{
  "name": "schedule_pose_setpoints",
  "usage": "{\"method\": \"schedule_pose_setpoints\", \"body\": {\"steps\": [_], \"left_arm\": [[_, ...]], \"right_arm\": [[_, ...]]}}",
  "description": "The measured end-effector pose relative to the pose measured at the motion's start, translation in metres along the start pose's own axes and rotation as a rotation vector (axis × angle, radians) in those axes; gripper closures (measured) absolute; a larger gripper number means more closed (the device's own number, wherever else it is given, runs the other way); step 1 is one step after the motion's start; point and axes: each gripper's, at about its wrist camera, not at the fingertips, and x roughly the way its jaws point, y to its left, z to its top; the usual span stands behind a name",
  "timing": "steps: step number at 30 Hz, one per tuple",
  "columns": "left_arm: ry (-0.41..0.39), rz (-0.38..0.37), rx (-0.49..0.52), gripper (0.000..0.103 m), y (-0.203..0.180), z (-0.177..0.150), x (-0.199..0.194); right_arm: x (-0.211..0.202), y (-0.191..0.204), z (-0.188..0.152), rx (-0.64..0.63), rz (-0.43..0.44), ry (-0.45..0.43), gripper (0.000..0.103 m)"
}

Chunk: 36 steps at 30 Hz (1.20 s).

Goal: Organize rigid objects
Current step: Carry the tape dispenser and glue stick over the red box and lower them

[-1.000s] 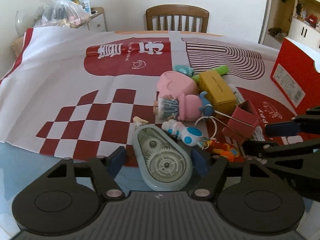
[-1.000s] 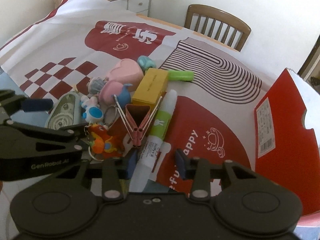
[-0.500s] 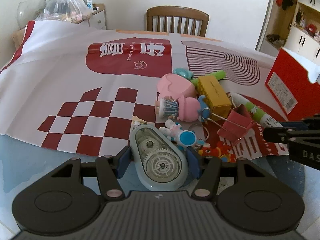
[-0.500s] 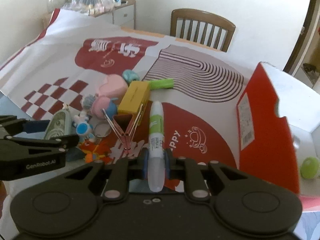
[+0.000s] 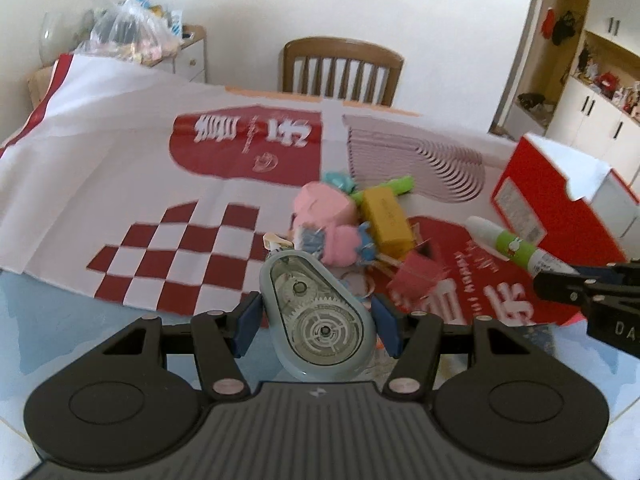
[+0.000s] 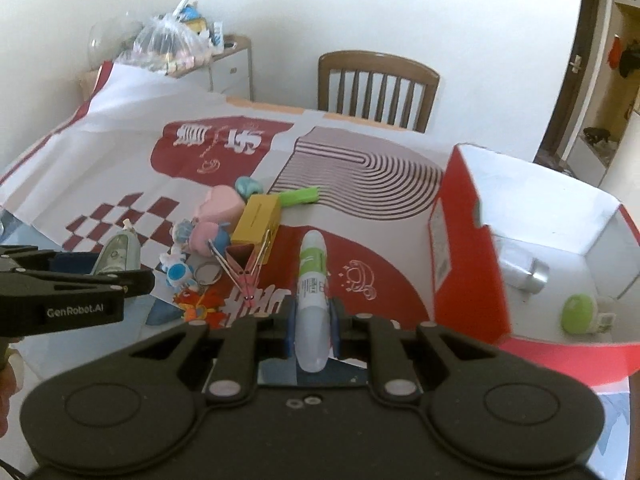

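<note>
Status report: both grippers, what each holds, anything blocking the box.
Left gripper shut on correction tape. Right gripper shut on glue tube. Red box open, path clear.

Black claw (image 6: 313, 322), blue pads (image 5: 247, 322)

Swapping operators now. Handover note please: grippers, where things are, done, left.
Left gripper: shut on the correction tape dispenser, lifted off the pile.
Right gripper: shut on the white-and-green glue pen, pointing roughly along the fingers.
Red box, to the right of the pile: open, already holds a green object and a silvery item.
Left on the cloth: yellow box, pink toys, binder clip, robot figure, orange keychain.
Next, probably: drop both held items into the box.
</note>
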Motion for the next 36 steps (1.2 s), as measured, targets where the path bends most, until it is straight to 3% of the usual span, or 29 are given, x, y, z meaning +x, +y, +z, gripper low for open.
{"method": "schedule_pose_setpoints", "body": {"steps": [18, 28, 36], "left_arm": [[-0.064, -0.139, 0.164, 0.043, -0.087, 0.046, -0.051], [-0.1, -0.208, 0.257, 0.043, -0.153, 0.065, -0.06], [-0.083, -0.239, 0.275, 0.043, -0.2, 0.07, -0.043]], "right_arm": [[-0.079, -0.054, 0.01, 0.122, -0.037, -0.137, 0.088], [-0.095, -0.109, 0.006, 0.179, -0.084, -0.181, 0.088], [-0.094, -0.155, -0.001, 0.208, -0.106, -0.177, 0.088]]}}
